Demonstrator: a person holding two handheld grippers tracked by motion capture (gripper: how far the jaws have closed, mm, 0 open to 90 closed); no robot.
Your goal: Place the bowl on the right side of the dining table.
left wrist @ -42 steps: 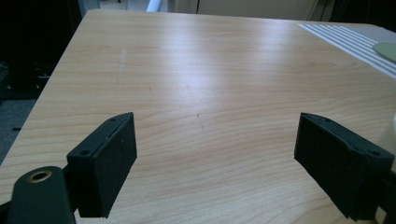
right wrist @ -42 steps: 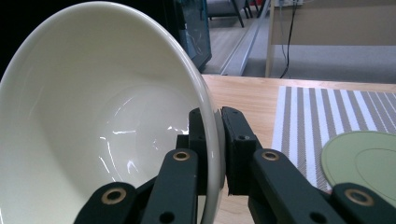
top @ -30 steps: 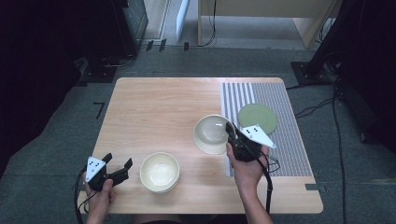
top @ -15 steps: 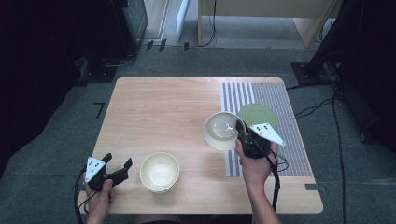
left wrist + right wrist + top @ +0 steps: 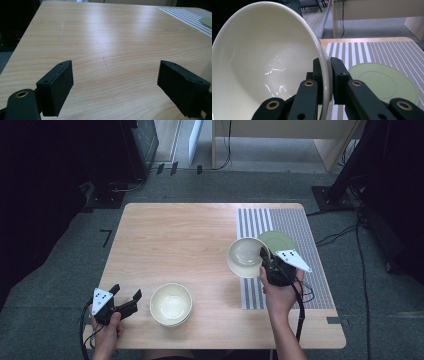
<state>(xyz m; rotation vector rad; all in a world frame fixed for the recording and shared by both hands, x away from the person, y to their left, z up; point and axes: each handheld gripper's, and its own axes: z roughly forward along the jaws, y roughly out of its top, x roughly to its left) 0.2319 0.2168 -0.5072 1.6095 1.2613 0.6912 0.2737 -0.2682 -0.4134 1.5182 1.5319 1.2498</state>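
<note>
Light wooden table (image 5: 175,240) with a striped mat (image 5: 295,227), right gripper (image 5: 267,262) pinching the rim of a tilted white bowl (image 5: 245,256) beside a green plate (image 5: 280,241), left gripper (image 5: 125,301) wide apart, holding nothing, near another bowl (image 5: 171,303).

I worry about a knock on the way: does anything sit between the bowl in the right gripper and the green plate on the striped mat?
Nothing visible does. The right gripper pinches the bowl by its rim, just beside the green plate, whose top is bare; between them lies only the striped mat.
</note>
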